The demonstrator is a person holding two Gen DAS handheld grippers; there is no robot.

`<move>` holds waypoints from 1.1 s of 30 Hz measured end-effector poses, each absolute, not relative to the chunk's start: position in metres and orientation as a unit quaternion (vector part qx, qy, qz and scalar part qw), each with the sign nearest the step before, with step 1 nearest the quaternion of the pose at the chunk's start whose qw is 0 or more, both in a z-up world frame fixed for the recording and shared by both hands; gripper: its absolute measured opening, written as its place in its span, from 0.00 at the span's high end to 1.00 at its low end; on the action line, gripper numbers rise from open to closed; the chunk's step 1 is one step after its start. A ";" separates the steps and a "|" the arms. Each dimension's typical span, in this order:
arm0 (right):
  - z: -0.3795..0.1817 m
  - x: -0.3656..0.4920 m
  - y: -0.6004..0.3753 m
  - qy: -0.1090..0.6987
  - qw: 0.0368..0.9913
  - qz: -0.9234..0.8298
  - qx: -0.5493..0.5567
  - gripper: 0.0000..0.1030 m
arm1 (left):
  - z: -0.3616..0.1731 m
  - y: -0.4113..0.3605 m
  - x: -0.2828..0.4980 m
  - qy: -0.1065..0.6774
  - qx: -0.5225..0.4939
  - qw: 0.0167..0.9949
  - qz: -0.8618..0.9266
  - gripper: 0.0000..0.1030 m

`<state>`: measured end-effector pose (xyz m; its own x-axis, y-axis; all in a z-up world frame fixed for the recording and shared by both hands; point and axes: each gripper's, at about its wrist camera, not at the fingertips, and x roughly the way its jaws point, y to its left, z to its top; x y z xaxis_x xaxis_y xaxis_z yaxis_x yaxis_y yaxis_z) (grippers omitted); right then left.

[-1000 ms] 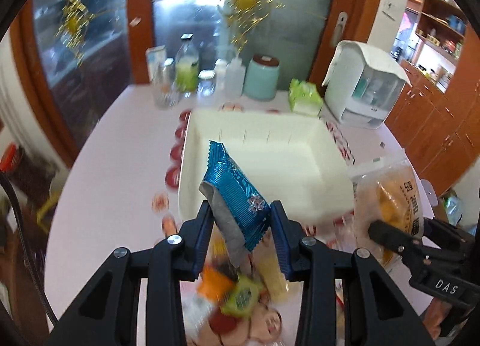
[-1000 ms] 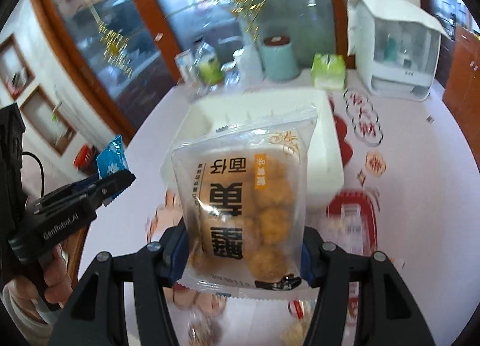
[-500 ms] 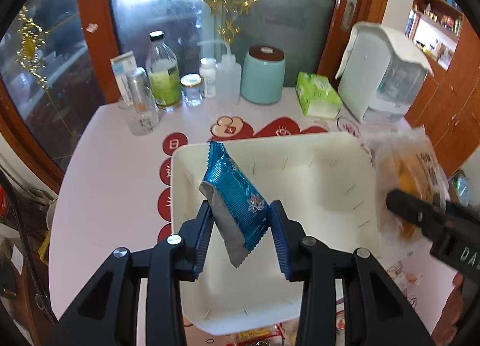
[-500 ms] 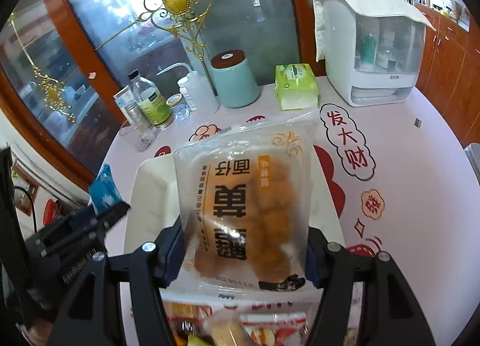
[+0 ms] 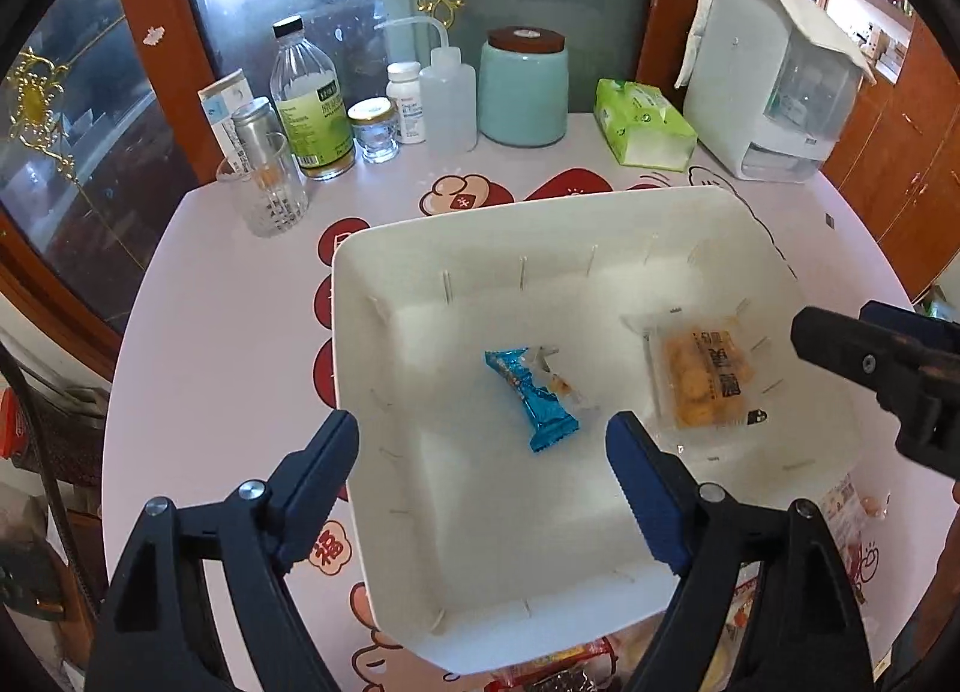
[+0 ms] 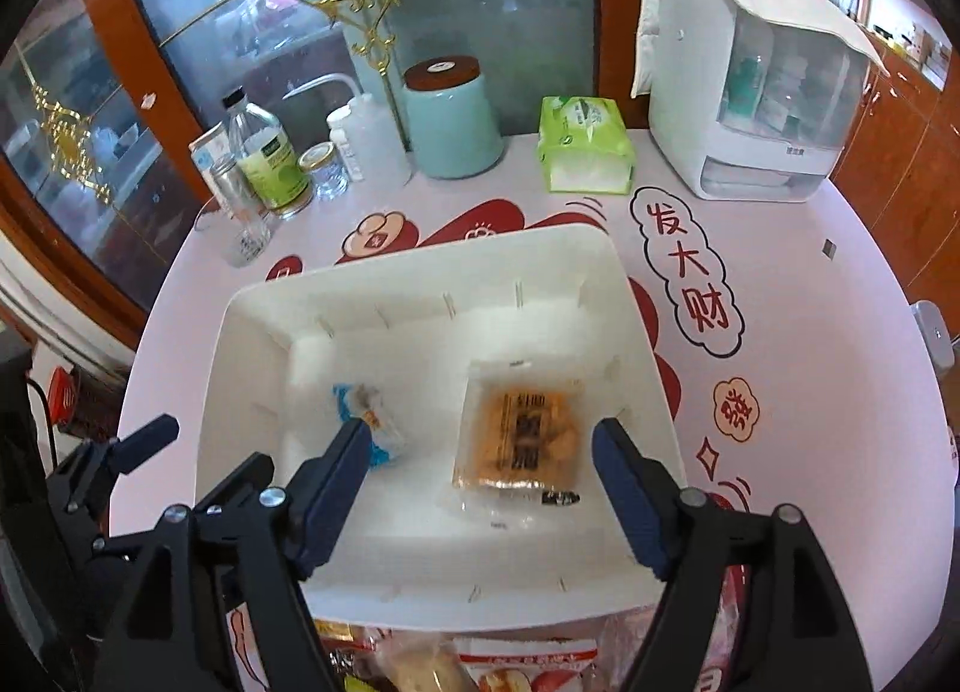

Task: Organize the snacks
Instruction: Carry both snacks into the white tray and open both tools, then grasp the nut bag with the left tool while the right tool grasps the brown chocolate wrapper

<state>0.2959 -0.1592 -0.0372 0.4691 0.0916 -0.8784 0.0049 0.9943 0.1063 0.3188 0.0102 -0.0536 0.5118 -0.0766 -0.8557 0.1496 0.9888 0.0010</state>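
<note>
Two snacks lie on the floor of the white bin (image 5: 360, 332): a blue wrapped snack bar (image 5: 531, 395) near the middle and a clear bag of golden biscuits (image 5: 702, 377) toward its right side, apart from each other. Both have just been let go. The left hand-held gripper (image 5: 480, 446) hangs over the near part of the bin with its jaws opening and nothing between them; the blue bar lies below and just beyond the gap. The right hand-held gripper (image 6: 477, 452) is likewise opening, its pads clear of the biscuit bag (image 6: 519, 440), which rests flat beneath the gap. This looks like the drop-off step of the sorting, now done for this pair. More packets (image 6: 480, 662) wait on the desk (image 6: 780, 272) at the bin's near edge, so the next move likely calls for drawing both grippers back over the rim and choosing a fresh packet each.
</note>
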 end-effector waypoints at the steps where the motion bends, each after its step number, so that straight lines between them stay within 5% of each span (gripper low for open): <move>1: -0.036 0.292 -0.158 0.514 0.856 0.029 0.046 0.25 | -0.051 0.011 0.315 0.486 0.036 0.871 -0.065 0.19; 14: 0.000 0.229 -0.151 0.467 0.884 0.022 0.025 0.26 | -0.015 0.019 0.244 0.412 0.049 0.906 -0.090 0.19; 33: 0.049 0.083 -0.172 0.387 0.918 0.063 0.052 0.26 | -0.005 0.011 0.125 0.443 0.015 0.889 -0.119 0.15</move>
